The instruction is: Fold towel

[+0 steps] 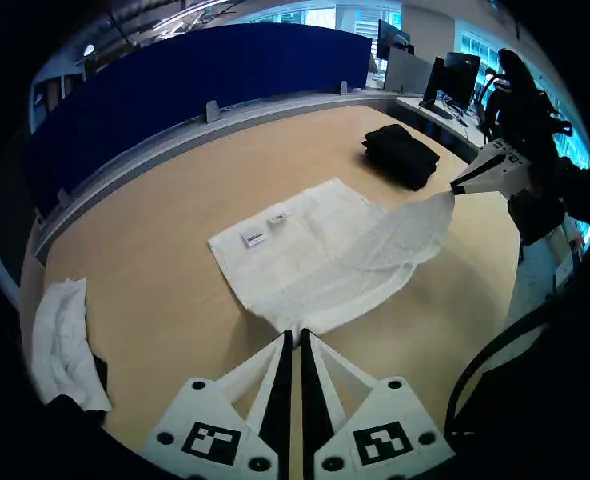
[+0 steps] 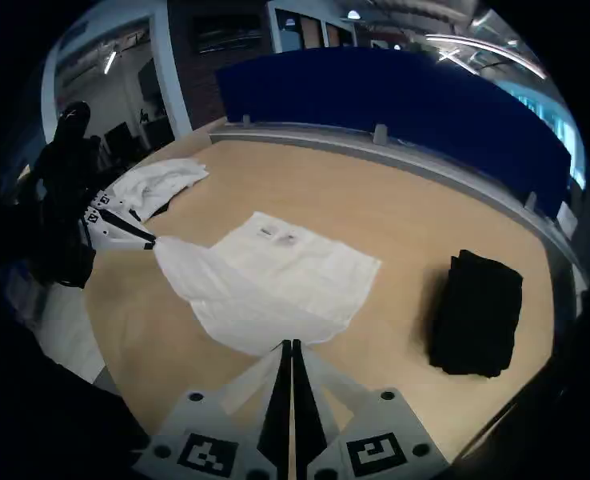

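Looking along the left hand-held gripper (image 1: 293, 336) in the left gripper view, its two fingers stand all but closed, pinching the near corner of the white towel (image 1: 295, 248). The towel lies around the middle of the surface (image 1: 159, 280), with two small labels (image 1: 265, 228) facing up. Farther along the surface's near edge, the right hand-held gripper (image 1: 456, 190) pinches another corner and holds it clear of the wood, so that side of the towel hangs in a slack sheet while the far half lies flat. A folded black cloth (image 1: 401, 154) sits toward the surface's right end, not touching the towel, and a crumpled white cloth (image 1: 63, 344) lies at the left end. In the right gripper view, the right hand-held gripper's own fingers meet at the bottom, closed on the towel's near edge. The left one, farther off, holds its corner raised by the surface's edge. Between them the near edge hangs up off the wood, and the rest lies spread toward the blue partition (image 2: 391, 88) along the far edge. As I judge it, the first fold is only begun: both near corners are gripped and raised, but no layer lies over another yet. What is left is carrying that edge across to the far edge, laying it down square, and making any further folds.
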